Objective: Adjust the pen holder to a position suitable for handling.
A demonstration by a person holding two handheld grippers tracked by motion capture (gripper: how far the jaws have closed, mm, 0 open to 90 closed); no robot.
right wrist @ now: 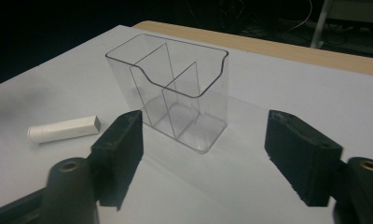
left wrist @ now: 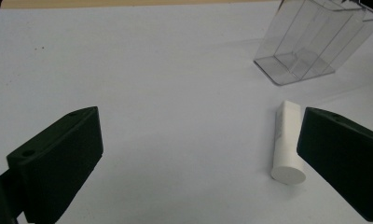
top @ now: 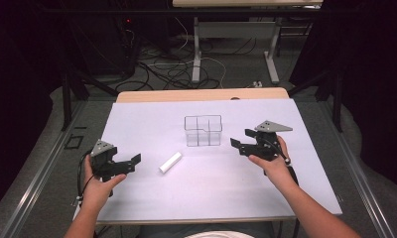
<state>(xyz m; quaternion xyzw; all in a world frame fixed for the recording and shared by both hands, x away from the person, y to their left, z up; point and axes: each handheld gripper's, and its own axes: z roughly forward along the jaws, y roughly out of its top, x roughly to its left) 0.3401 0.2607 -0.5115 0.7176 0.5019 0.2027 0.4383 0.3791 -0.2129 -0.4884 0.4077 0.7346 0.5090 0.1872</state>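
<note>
Clear plastic box [top: 203,131] with thin walls inside, standing upright near the middle of the white table [top: 152,111]; hard to see in the high view, because see-through. In the right gripper view, three little rooms inside, all with nothing in them, and the far rim dipping lower on one side. White tube [top: 170,162] lying flat on the table, just left of the box and a bit nearer the person, not touching it. Left gripper [top: 127,164] held low near the left edge of the table, jaws wide apart, nothing between them. In the left gripper view, tube [left wrist: 287,143] partly hidden behind the right-hand jaw, flat round end facing the camera, box [left wrist: 310,42] cut off at the top. Right gripper [top: 242,141] just right of the box, jaws wide, holding nothing, not touching the box. Small marks on the tube too blurry to read.
</note>
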